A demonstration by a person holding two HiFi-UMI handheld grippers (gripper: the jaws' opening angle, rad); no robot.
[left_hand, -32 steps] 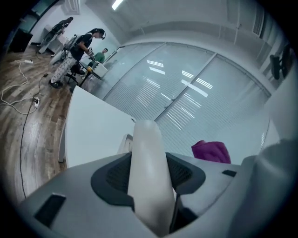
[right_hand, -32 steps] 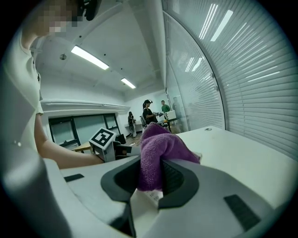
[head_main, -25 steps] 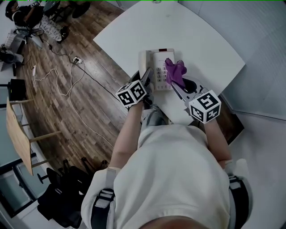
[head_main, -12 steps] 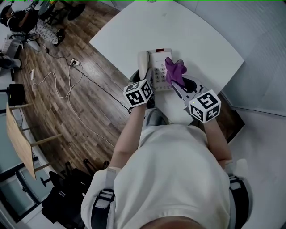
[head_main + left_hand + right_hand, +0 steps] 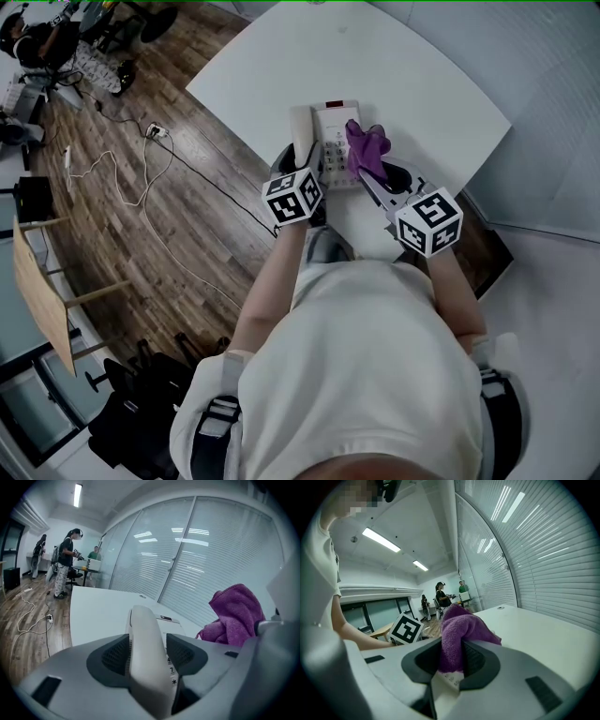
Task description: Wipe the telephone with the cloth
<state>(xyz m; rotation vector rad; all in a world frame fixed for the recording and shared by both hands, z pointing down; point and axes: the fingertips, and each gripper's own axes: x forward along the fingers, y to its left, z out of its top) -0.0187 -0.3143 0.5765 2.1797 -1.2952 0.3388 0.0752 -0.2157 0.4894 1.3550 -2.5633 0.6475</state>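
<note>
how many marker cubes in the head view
2: a cube on the left gripper, at the telephone handset; a cube on the right gripper, holding the purple cloth. None seems hidden.

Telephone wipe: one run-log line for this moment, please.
left gripper: fingers just opened wider, astride handset | right gripper: shut on purple cloth | cloth: resting on telephone

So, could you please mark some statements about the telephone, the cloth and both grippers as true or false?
1. The right gripper holds the cloth. True.
2. The cloth is green. False: it is purple and lies over the telephone.
3. The handset stands between the jaws of the left gripper. True; they have just been opening and do not clamp it.
4. The table is black. False: it is white.
</note>
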